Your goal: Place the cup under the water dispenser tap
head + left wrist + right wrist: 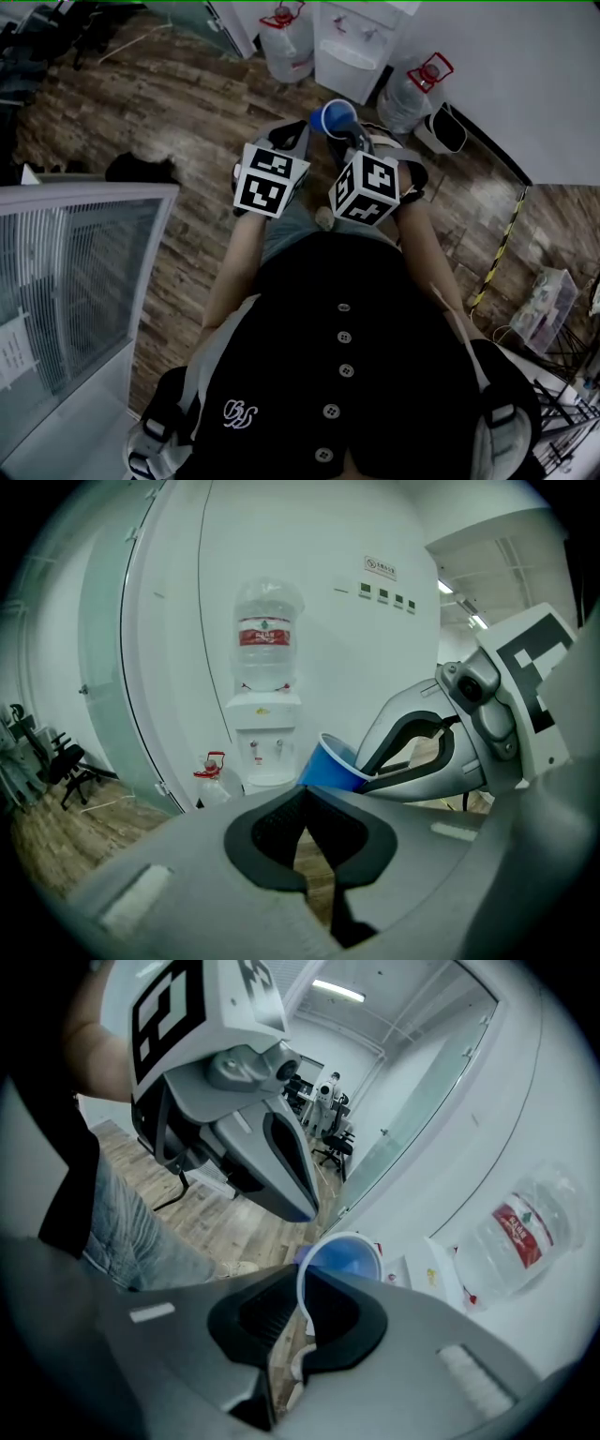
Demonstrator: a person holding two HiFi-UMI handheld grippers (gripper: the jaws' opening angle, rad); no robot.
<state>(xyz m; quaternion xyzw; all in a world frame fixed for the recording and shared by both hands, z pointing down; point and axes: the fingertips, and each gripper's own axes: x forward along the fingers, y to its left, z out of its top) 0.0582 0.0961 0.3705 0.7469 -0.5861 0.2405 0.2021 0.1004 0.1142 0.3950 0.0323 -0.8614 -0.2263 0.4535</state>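
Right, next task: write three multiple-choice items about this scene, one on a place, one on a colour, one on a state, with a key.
1. Where does the water dispenser stand?
A on a table
B against the white wall
C on a shelf

2. What colour is the cup?
A red
B white
C blue

3. What is the right gripper doing?
A clamped on the cup's rim
B open and empty
C gripping a kettle

Key:
1 B, the head view shows it backed onto the wall.
2 C, it is blue in every view.
3 A, the rim sits pinched between its jaws.
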